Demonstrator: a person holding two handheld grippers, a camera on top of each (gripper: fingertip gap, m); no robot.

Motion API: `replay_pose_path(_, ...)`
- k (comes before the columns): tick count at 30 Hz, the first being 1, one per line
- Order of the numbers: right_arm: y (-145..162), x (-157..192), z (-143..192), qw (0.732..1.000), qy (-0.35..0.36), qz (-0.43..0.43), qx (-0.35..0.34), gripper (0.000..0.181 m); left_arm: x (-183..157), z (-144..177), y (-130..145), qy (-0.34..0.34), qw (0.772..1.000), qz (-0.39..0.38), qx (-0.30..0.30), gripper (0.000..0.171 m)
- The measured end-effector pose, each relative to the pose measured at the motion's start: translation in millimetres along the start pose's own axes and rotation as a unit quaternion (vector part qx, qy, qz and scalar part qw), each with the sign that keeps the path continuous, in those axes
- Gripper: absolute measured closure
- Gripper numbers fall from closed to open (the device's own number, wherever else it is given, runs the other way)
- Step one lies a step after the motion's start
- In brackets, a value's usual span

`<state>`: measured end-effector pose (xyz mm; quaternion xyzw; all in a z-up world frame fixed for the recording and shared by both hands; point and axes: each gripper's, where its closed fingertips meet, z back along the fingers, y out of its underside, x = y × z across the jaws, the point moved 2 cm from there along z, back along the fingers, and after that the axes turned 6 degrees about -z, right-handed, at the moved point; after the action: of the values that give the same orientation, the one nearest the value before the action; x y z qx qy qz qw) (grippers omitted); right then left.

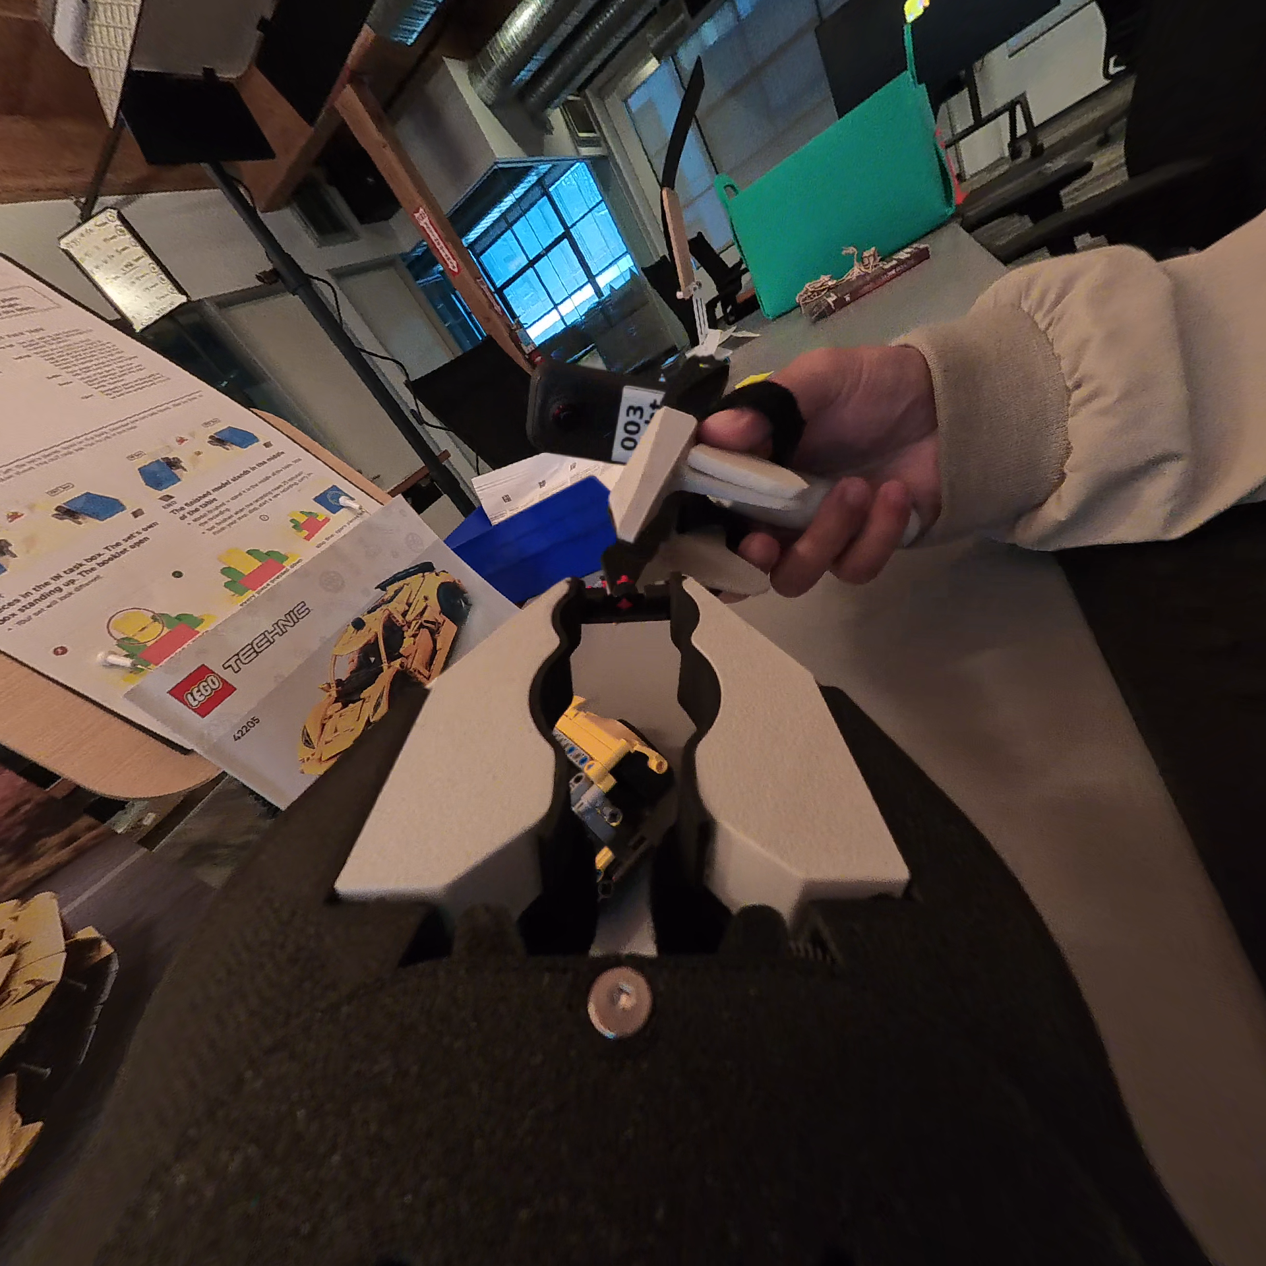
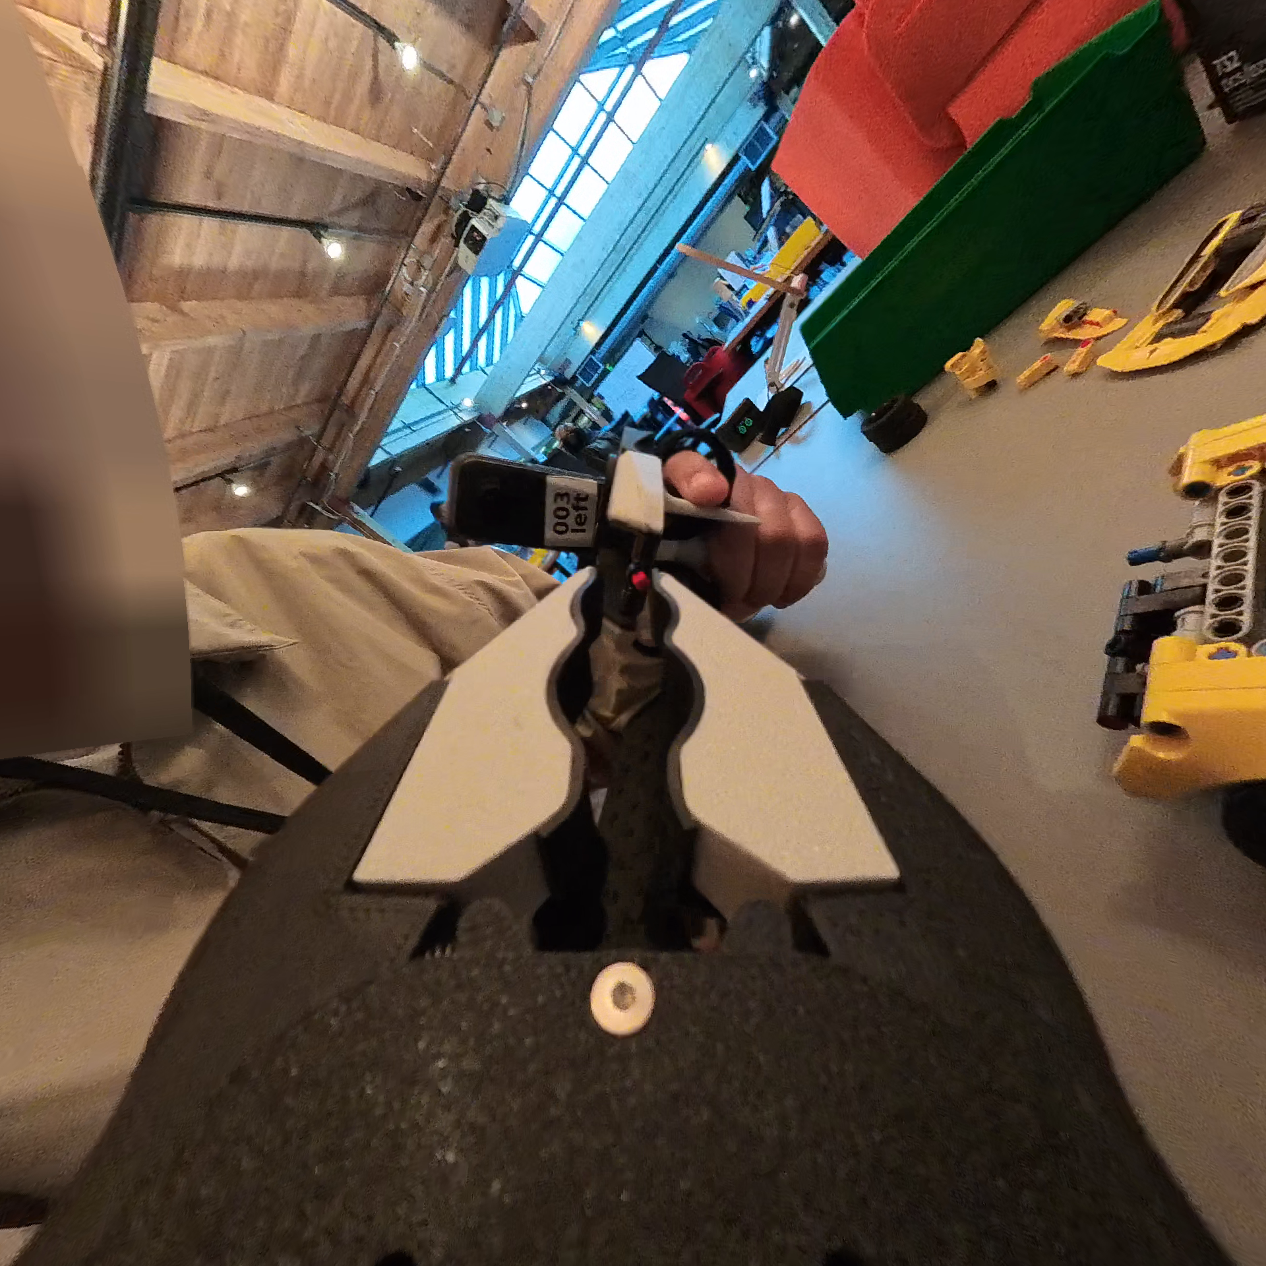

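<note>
Held piece: a small black building-brick part with red pins (image 1: 620,603) sits between both tools, above the tabletop (image 1: 925,685).
Left gripper (image 1: 622,597): my jaws are clenched on the black part at their very tips.
Right gripper (image 2: 627,589): my jaws pinch the same part from the opposite side, tips nearly touching the other tool's tips.
Handling: I judge the hold shallow on both sides, so I would keep both wrists steady and squeeze evenly, without twisting.
Below: a yellow and black car sub-assembly (image 1: 610,774) lies on the tabletop under my left jaws.
Beside: an instruction booklet (image 1: 308,658), a blue bin (image 1: 541,541).
Farther: a yellow chassis section (image 2: 1192,658), loose yellow panels (image 2: 1192,308), a green bin (image 2: 1014,226).
</note>
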<state>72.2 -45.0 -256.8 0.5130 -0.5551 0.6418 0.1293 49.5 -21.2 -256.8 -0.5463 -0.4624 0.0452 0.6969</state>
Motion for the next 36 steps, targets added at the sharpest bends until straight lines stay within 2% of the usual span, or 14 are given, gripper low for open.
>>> replay_pose_path(3,2,-3,2,1.000,0.000,-0.007,0.007,0.173,-1,-1,0,0.002,1.000,-0.005,0.002,0.147)
replay_pose_path(7,5,-6,1,1.000,0.004,-0.015,0.013,0.167,-4,-2,0,0.006,1.000,-0.011,0.006,0.147)
replay_pose_path(11,8,-6,-3,1.000,-0.003,-0.018,0.021,0.178,-5,-3,1,0.008,1.000,-0.012,0.008,0.147)
replay_pose_path(26,11,-5,-6,0.999,-0.019,-0.034,0.022,0.179,-7,1,-1,0.017,0.999,-0.050,0.015,0.147)
replay_pose_path(30,11,-14,-4,0.999,0.004,-0.041,0.020,0.180,-8,0,9,0.013,0.994,-0.093,0.053,0.147)
replay_pose_path(36,10,-18,1,0.999,0.014,-0.017,0.030,0.181,-8,-4,12,0.016,0.995,-0.067,0.069,0.147)
